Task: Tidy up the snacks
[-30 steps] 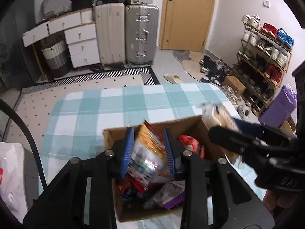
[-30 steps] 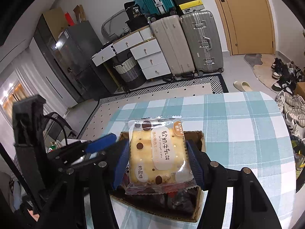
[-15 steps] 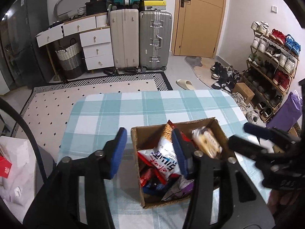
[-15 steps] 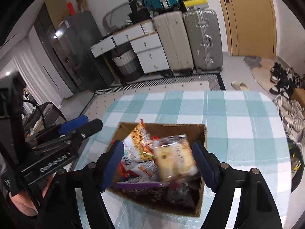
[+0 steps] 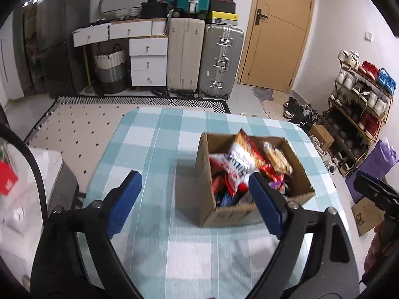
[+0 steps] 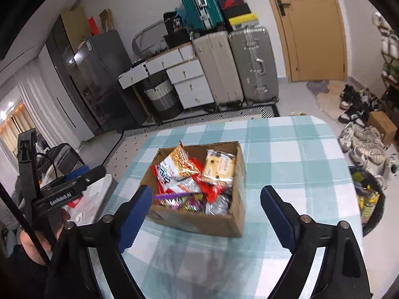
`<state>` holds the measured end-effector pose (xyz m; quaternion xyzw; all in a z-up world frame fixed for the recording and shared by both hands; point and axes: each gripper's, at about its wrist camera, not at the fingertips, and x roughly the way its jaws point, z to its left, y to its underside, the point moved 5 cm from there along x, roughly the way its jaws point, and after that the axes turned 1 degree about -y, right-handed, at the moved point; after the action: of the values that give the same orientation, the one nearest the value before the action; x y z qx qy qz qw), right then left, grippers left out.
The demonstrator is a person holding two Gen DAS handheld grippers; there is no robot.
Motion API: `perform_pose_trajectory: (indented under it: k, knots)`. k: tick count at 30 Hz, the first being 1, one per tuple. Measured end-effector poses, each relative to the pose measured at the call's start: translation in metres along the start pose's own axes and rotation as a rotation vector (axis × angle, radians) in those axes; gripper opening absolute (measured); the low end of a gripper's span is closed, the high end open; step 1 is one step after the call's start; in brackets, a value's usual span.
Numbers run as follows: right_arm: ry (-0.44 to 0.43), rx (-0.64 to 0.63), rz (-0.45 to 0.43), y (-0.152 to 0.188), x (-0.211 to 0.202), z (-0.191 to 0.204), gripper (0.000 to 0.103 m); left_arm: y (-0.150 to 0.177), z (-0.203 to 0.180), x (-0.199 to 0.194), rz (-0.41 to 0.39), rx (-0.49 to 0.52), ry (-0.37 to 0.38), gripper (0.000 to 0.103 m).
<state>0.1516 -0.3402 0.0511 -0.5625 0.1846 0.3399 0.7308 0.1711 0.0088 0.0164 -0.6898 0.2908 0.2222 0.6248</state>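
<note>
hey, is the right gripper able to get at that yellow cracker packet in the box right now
Probably yes. The right gripper is open and empty, and the yellow cracker packet lies on top of the pile at the right side of the cardboard box, whose top is open. Nothing covers it; only the box wall crowds one side.

Right claw [image 6: 205, 206] agape, empty — above snack-filled cardboard box [image 6: 199, 221] on checked tablecloth [image 6: 294, 149].

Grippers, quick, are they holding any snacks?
Left gripper: open, holding nothing.
Right gripper: open, holding nothing.

Snack packets [image 6: 192, 174] heaped in cardboard box [image 6: 199, 224]
</note>
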Motion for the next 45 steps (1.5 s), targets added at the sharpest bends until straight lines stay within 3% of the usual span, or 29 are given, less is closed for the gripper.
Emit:
perform_pose_trajectory:
  k: [3,6,12,16,19,26,29,45]
  knots:
    - [0.019,-0.022,-0.039,0.013,-0.018,0.006,0.091,0.016,0.006,-0.018,-0.014,-0.003,-0.014,0.089]
    - [0.030,-0.045,-0.096,0.024,-0.039,0.013,0.098,0.026,0.009,-0.039,-0.058,0.006,-0.049,0.101]
    - [0.092,-0.109,-0.216,0.049,-0.079,0.032,0.101,0.057,0.009,-0.084,-0.195,0.016,-0.068,0.102]
    - [0.107,-0.147,-0.290,0.075,-0.096,0.044,0.102,0.088,0.005,-0.101,-0.244,0.041,-0.100,0.102]
    - [0.126,-0.166,-0.320,0.097,-0.102,0.046,0.102,0.106,0.004,-0.107,-0.276,0.005,-0.087,0.102]
    - [0.137,-0.158,-0.286,0.134,-0.088,0.031,0.102,0.124,-0.008,-0.110,-0.366,0.064,-0.144,0.102]
    - [0.126,-0.145,-0.253,0.139,-0.079,0.025,0.102,0.126,-0.010,-0.102,-0.333,0.054,-0.119,0.102]
    - [0.118,-0.156,-0.320,0.134,-0.092,0.027,0.102,0.130,-0.009,-0.086,-0.281,0.064,-0.150,0.102]
